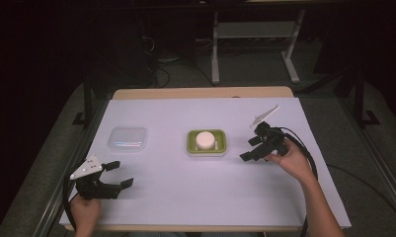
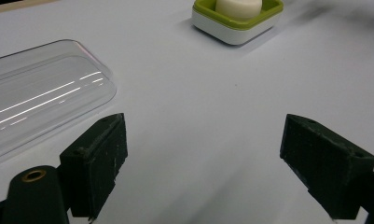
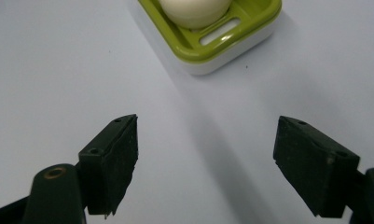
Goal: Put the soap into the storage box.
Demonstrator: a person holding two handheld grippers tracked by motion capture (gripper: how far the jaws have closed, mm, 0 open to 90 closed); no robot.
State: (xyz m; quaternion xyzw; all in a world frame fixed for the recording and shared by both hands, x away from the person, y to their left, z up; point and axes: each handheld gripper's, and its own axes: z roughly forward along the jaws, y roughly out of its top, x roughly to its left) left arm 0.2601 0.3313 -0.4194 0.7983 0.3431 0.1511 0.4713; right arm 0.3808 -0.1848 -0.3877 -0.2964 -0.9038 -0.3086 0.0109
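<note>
A: From my station, the high view is showing the left gripper (image 1: 119, 174) sitting at the lower left of the frame, jaws spread wide and holding nothing. It is hovering just above the white table cover (image 1: 185, 197), with the person's left hand (image 1: 85, 213) gripping it from the bottom edge.

B: And the right one?

A: I am seeing the right gripper (image 1: 251, 149) right of centre, released as well, jaws parted and empty. It is pointing toward the frame's left, at the green soap dish (image 1: 206, 142). The right hand (image 1: 290, 157) is wrapping the handle.

B: Where is the dish lying?

A: It is resting flat at the middle of the high view, with a round white soap (image 1: 204, 139) sitting in it. In the right gripper view the dish (image 3: 222, 42) is appearing at the top centre, ahead of the open jaws and apart from them.

B: Anything near the left gripper?

A: The clear plastic lid (image 1: 128, 139) is lying flat left of the dish, well apart from it. In the left gripper view the lid (image 2: 40, 93) is filling the left side, just beyond the near jaw, not touching it, and the dish (image 2: 236, 21) is showing at the top.
</note>
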